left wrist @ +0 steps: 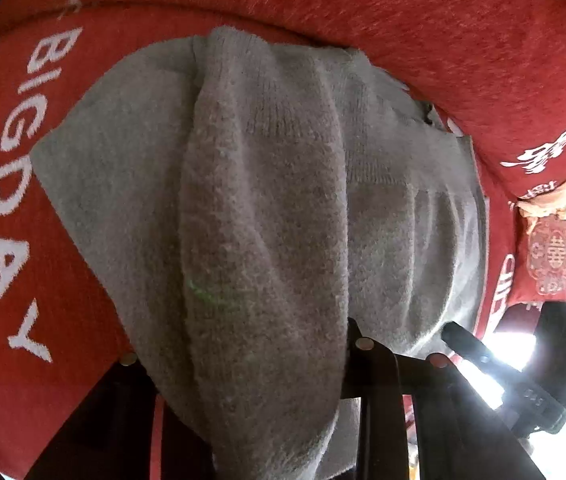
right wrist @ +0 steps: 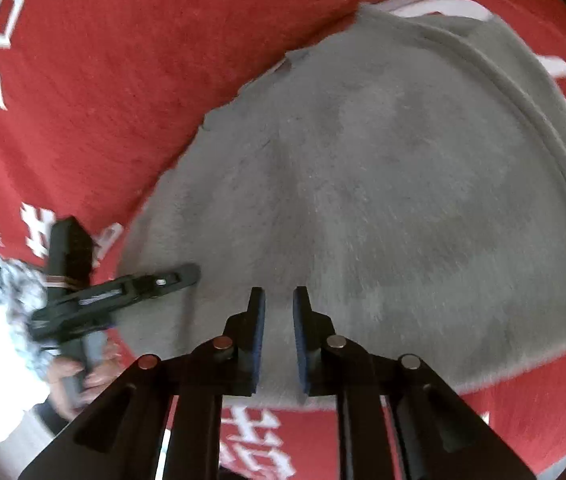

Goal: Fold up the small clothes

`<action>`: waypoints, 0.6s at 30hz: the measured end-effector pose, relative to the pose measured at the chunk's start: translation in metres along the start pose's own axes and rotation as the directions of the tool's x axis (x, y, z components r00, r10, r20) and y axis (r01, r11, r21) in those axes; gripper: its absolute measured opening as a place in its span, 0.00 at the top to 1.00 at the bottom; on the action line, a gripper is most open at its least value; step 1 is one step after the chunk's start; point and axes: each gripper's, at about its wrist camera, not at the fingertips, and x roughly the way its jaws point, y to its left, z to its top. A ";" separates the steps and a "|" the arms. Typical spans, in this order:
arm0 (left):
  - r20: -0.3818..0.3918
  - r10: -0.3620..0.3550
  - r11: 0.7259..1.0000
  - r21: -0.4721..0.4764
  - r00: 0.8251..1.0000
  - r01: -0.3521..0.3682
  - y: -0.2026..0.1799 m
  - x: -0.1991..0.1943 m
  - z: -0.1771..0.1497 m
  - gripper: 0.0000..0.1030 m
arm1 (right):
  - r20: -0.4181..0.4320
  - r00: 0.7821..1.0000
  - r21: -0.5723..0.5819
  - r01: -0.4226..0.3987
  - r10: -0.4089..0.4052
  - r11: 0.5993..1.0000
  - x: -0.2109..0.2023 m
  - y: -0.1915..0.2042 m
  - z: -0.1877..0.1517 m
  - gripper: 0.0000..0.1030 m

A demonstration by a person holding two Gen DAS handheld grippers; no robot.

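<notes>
A small grey knit garment [right wrist: 383, 184] lies on a red cover with white lettering [right wrist: 123, 60]. In the left wrist view a thick fold of the same grey garment [left wrist: 259, 208] hangs over my left gripper [left wrist: 267, 360]; the cloth hides the fingertips, and it looks shut on that fold. My right gripper [right wrist: 279, 304] hovers over the garment's near edge with its jaws a little apart and nothing between them. The left gripper also shows in the right wrist view [right wrist: 123, 292], at the garment's left edge. The right gripper shows at the lower right of the left wrist view [left wrist: 523, 372].
The red cover [left wrist: 23, 208] reads "BIG DAY" in white. A raised red fold or cushion [left wrist: 443, 40] runs along the far side. A red patterned cushion [left wrist: 551, 256] sits at the right. The person's hand [right wrist: 79, 376] holds the left gripper's handle.
</notes>
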 end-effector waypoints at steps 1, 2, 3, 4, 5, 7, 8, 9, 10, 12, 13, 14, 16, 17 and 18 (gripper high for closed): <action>0.020 0.029 0.999 0.014 0.999 -0.029 -0.005 -0.001 -0.001 0.68 | -0.014 1.000 -0.011 0.016 -0.016 1.000 0.007 -0.002 -0.002 0.86; 0.030 0.044 0.999 0.022 0.999 -0.045 -0.006 -0.002 -0.002 0.68 | -0.048 0.998 -0.031 0.050 -0.051 0.998 0.020 -0.001 -0.003 0.87; 0.043 0.068 0.997 0.030 0.997 -0.069 -0.010 -0.003 -0.003 0.69 | -0.065 0.995 -0.056 0.067 -0.070 0.996 0.028 -0.001 -0.005 0.89; 0.059 0.094 0.995 0.040 0.994 -0.096 -0.016 -0.005 -0.004 0.71 | -0.047 0.996 -0.085 0.076 -0.080 0.993 0.029 0.000 -0.005 0.91; 0.075 0.107 0.993 0.049 0.991 -0.111 -0.021 -0.007 -0.005 0.71 | -0.043 0.995 -0.110 0.084 -0.090 0.990 0.029 0.003 -0.005 0.91; 0.109 0.111 0.991 0.066 0.988 -0.119 -0.035 -0.014 -0.006 0.73 | -0.055 0.995 -0.127 0.080 -0.087 0.989 0.027 0.004 -0.003 0.91; 0.122 0.107 0.991 0.073 0.987 -0.116 -0.043 -0.019 -0.006 0.73 | -0.064 0.995 -0.125 0.066 -0.075 0.990 0.026 0.001 -0.002 0.91; 0.137 0.101 0.990 0.083 0.985 -0.113 -0.052 -0.023 -0.006 0.74 | -0.082 0.996 -0.109 0.035 -0.044 0.993 0.023 -0.004 0.001 0.91; 0.157 0.094 0.989 0.096 0.983 -0.110 -0.065 -0.030 -0.004 0.75 | -0.094 0.995 -0.091 0.008 -0.016 0.996 0.020 -0.015 0.000 0.91; 0.187 0.089 0.987 0.114 0.978 -0.112 -0.087 -0.041 -0.002 0.75 | -0.103 0.994 -0.043 -0.044 0.039 0.998 0.009 -0.028 0.003 0.91; 0.204 0.080 0.986 0.130 0.976 -0.108 -0.103 -0.046 0.000 0.75 | -0.095 0.994 -0.028 -0.056 0.053 0.998 0.003 -0.034 0.005 0.90; 0.216 0.074 0.983 0.147 0.974 -0.107 -0.116 -0.050 0.001 0.75 | -0.081 0.995 -0.013 -0.067 0.066 0.998 -0.006 -0.041 0.007 0.86; 0.239 0.062 0.972 0.204 0.969 -0.113 -0.153 -0.055 0.003 0.75 | -0.051 0.995 0.013 -0.085 0.085 0.996 -0.023 -0.054 0.010 0.85; 0.244 0.058 0.964 0.237 0.968 -0.118 -0.175 -0.054 0.003 0.75 | -0.034 0.994 0.032 -0.100 0.101 0.994 -0.032 -0.062 0.012 0.85; 0.246 0.060 0.958 0.259 0.967 -0.126 -0.189 -0.052 0.004 0.75 | -0.012 0.992 0.059 -0.123 0.124 0.991 -0.043 -0.074 0.015 0.85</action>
